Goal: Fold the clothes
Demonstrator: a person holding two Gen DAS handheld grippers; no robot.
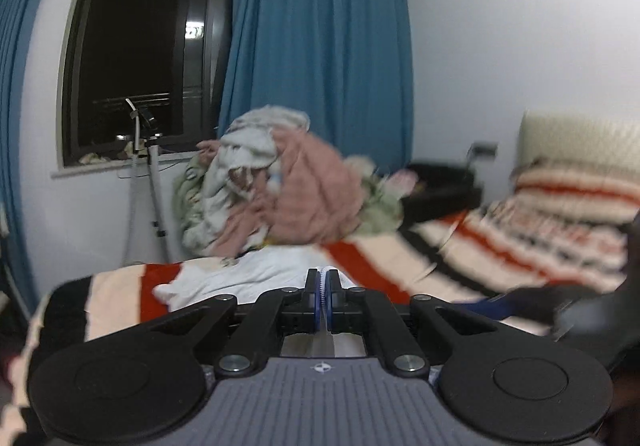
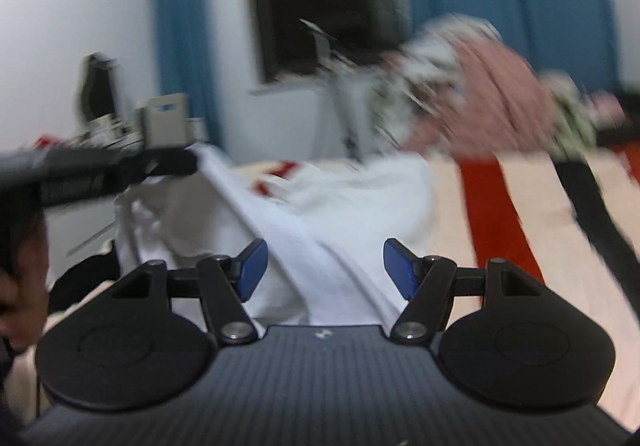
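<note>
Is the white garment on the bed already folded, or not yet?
Not yet. The white garment lies rumpled, one edge lifted by the shut left gripper.

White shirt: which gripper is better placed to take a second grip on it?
Right. Right gripper is open with its fingers straddling the white shirt; left gripper is already shut on its edge.
</note>
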